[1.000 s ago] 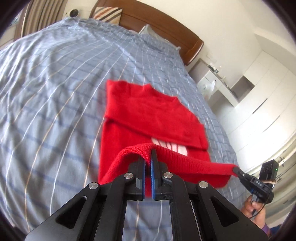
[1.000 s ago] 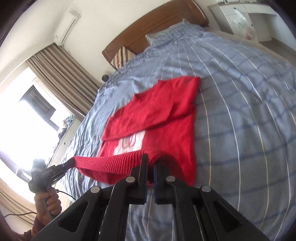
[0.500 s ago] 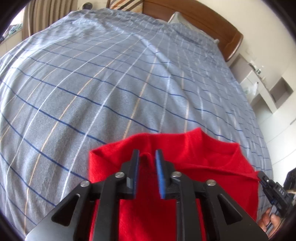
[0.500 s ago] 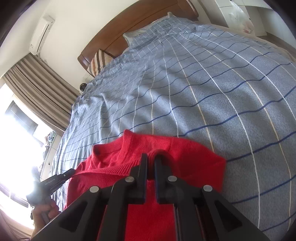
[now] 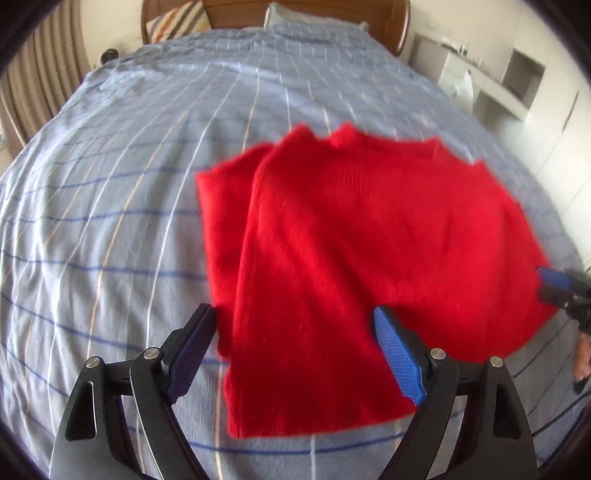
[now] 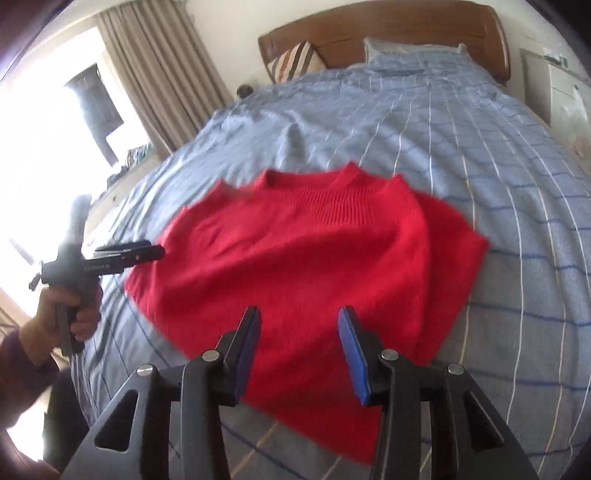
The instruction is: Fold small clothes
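A red knitted sweater (image 5: 369,236) lies folded on the blue checked bedspread (image 5: 110,221), collar toward the headboard. My left gripper (image 5: 293,317) hovers over its near left edge; its jaws are opening wide and nothing is pinched between them. In the right wrist view the sweater (image 6: 314,251) fills the middle, and my right gripper (image 6: 299,315) hangs over its near edge, jaws opening, with only cloth lying below them. The left gripper (image 6: 159,251) shows beside the sweater's left side, held by a hand (image 6: 70,310). The right gripper (image 5: 546,286) peeks in at the sweater's right edge.
A wooden headboard (image 6: 388,29) with a striped cushion (image 6: 295,59) and a pillow (image 6: 406,48) stands at the far end. Curtains (image 6: 159,74) and a bright window are on the left, white cabinets (image 5: 517,81) on the right. Bedspread (image 6: 480,147) surrounds the sweater.
Both grippers carried the sweater's hem forward over its body toward the collar, then let go. Their jaws opened and both drew back, leaving the sweater folded in half.
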Motion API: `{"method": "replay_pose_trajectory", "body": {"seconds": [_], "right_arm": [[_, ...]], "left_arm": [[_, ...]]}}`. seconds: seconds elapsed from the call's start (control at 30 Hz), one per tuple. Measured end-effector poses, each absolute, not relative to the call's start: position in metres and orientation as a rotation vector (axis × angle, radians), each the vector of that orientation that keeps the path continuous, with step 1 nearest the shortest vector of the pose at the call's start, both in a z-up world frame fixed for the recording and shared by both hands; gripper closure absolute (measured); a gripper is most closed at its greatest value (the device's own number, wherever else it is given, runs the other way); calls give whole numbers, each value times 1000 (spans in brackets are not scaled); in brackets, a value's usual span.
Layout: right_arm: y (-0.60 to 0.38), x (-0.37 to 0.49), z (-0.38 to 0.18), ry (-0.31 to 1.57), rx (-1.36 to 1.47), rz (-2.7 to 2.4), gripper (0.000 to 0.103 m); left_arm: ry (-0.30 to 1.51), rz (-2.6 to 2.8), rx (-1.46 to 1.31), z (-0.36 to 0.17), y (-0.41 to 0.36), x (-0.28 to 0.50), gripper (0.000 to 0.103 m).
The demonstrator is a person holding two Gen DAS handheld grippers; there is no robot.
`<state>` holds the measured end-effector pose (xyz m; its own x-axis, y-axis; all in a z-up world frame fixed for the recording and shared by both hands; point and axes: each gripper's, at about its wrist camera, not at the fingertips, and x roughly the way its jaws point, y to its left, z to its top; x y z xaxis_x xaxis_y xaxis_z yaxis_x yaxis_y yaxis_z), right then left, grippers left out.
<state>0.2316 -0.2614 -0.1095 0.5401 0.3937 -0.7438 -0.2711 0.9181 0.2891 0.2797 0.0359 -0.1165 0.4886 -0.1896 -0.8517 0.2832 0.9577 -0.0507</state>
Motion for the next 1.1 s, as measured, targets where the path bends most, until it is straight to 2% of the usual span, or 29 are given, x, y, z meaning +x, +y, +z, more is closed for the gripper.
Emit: {"method": "replay_pose_trajectory", "body": {"seconds": [0.1,0.17,0.27,0.33,0.5,0.57,0.77,0.93,1.1], "right_arm": [[-281,206,-132,974,109,280,70],[-295,183,-123,947,96,171,58],[-302,141,-109,872,115,133,49],[-298,113,-111,848,115,112,47],[-285,58,-135,813,88,36,47],[-282,41,-138,777,102,19,42],[-278,25,-140,722,75,11,35],[-281,27,-150,731,89,6,27],[-281,29,-156,730,98,-1,22]], "left_arm": [[1011,-198,68,-116,65,264,13],[984,-142,30,-102,83,251,13],[932,-164,-32,-81,92,220,12],[886,-197,-25,-73,83,195,7],[827,-237,19,-84,48,147,6],[828,-248,30,-95,33,142,6],[754,-202,76,-109,8,151,6],[821,-190,32,-137,12,173,2],[822,-199,32,-139,11,171,1]]}}
